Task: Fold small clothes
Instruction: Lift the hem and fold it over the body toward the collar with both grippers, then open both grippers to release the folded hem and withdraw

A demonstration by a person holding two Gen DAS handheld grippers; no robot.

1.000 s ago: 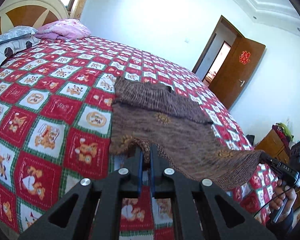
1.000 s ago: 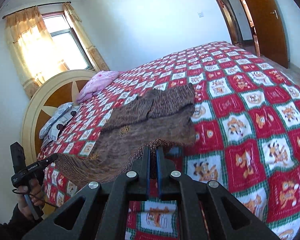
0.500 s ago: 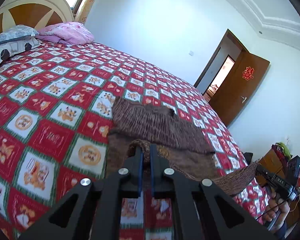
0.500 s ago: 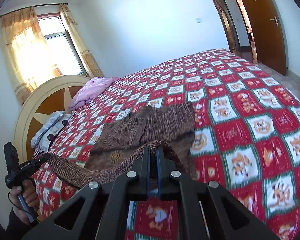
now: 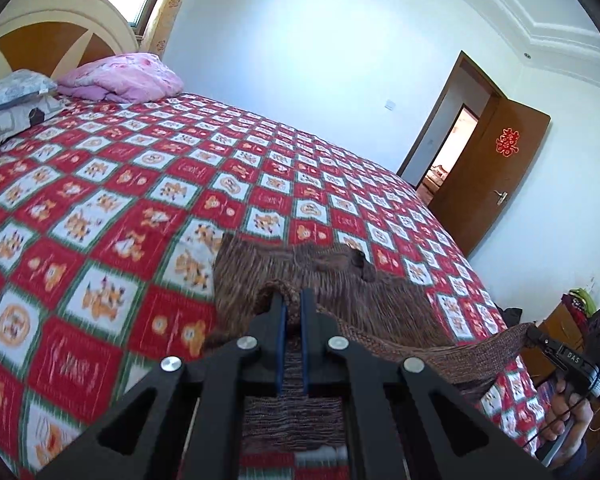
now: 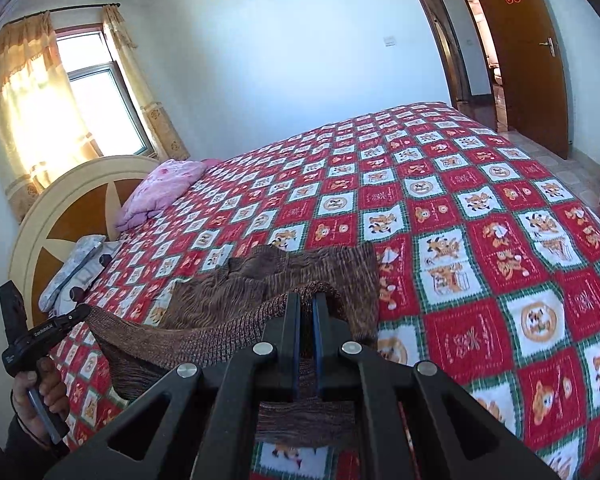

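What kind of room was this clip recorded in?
A home bedroom, most likely: a large bed under a red patchwork bedspread, pillows against a rounded wooden headboard, and a curtained window.

Both wrist views close, angled down — share bedspread (image 5: pixel 100 208).

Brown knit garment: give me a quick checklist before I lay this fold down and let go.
1. Left gripper clamped on the brown knit garment: ok.
2. Right gripper clamped on its corner: ok.
3. Held edge between the grippers taut: not ok, it sags.
4. Held edge over the far half lying on the bedspread: ok.
5. Far half flat: not ok, bunched near the neckline.
6. Held corners line up with far corners: cannot tell.
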